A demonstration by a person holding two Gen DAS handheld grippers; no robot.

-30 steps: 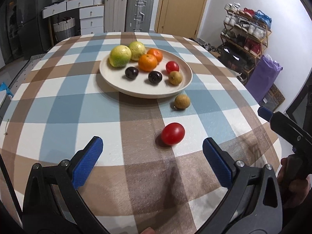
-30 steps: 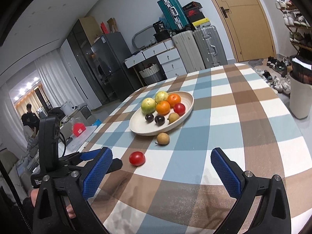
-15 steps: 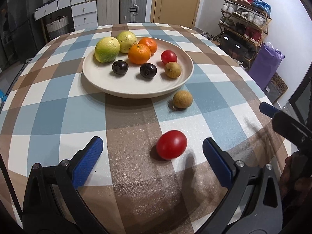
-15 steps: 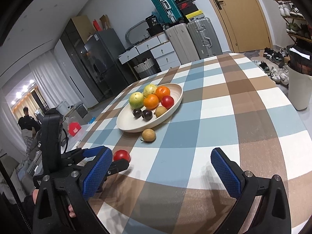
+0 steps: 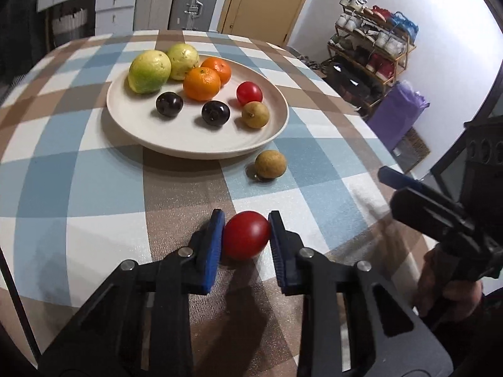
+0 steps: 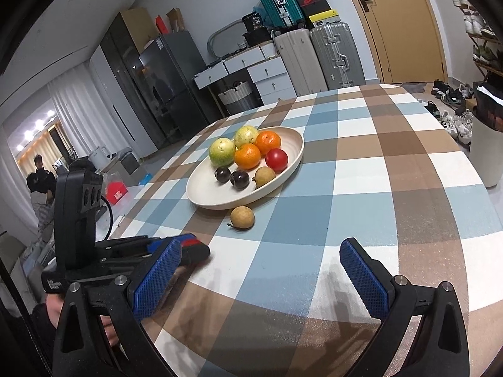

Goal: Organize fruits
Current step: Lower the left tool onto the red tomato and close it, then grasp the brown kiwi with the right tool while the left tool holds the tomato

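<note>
Red tomato [image 5: 246, 235] is sitting on the checked tablecloth [image 5: 78, 169], and we are pinching it in our left gripper [image 5: 245, 238].
Going left to right, we are seeing the cream plate [image 5: 176, 143] carrying most of the fruit, then a brown longan [image 5: 270, 163] lying just beside its rim, while our right gripper [image 6: 264, 278] is hovering with jaws wide apart, gripping nothing.

text: "30" | on: black box [image 6: 255, 22] atop the drawers
</note>
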